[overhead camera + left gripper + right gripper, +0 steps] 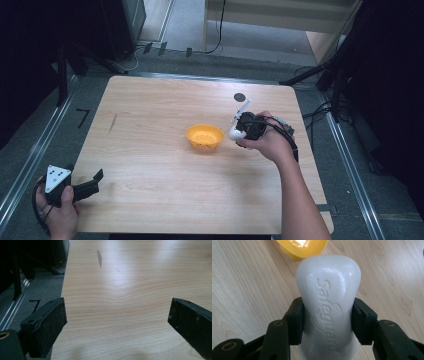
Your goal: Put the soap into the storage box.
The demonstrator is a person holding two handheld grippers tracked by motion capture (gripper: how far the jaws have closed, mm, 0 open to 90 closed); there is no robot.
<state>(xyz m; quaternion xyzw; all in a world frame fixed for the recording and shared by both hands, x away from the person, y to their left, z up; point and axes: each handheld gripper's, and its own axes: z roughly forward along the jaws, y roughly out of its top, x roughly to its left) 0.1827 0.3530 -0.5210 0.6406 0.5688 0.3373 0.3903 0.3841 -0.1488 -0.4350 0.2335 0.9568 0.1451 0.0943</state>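
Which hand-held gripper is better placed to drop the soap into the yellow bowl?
Right. The right hand-held gripper already clamps the soap bar just beside the yellow bowl; the left hand-held gripper sits open and empty at the table's near-left corner.

One word can be read — "Safeguard", pressed in raised letters into the face of the white soap bar (328,312). It runs lengthwise along the bar, from its rounded far end toward the near end, and a curved emblem line sweeps around the middle letters. The last letters — near the bottom edge of the right gripper view — are fainter.
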